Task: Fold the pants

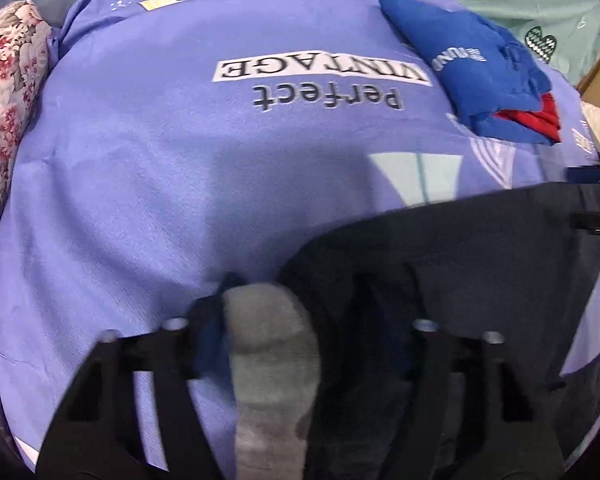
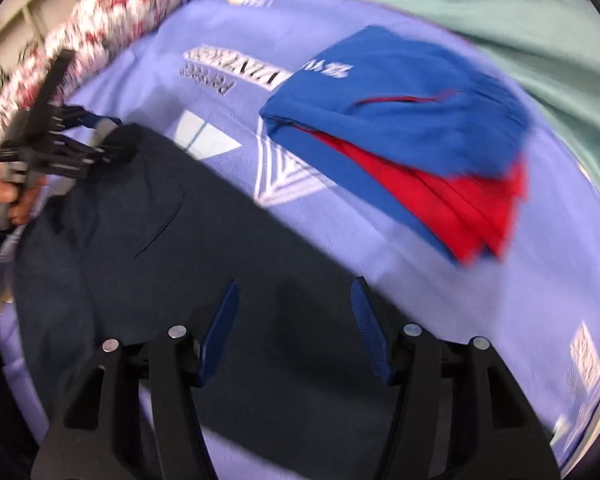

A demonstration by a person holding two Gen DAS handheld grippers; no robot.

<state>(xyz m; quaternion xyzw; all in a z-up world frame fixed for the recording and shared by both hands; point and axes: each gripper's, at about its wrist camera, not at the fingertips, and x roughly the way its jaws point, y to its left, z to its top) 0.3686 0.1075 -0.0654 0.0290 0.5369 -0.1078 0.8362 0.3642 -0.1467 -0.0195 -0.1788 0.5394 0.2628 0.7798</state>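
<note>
Left gripper [image 2: 100,140] pinches dark pants [image 2: 220,248] — right gripper [image 2: 294,300] spread above.

You are looking at one dark pair of pants [image 2: 172,248], one folded blue-and-red garment [image 2: 404,136], one purple printed bedcover [image 1: 140,184], one floral pillow [image 1: 8,80], and two hand-held grippers: left [image 2: 100,148], right [image 2: 296,320].
</note>
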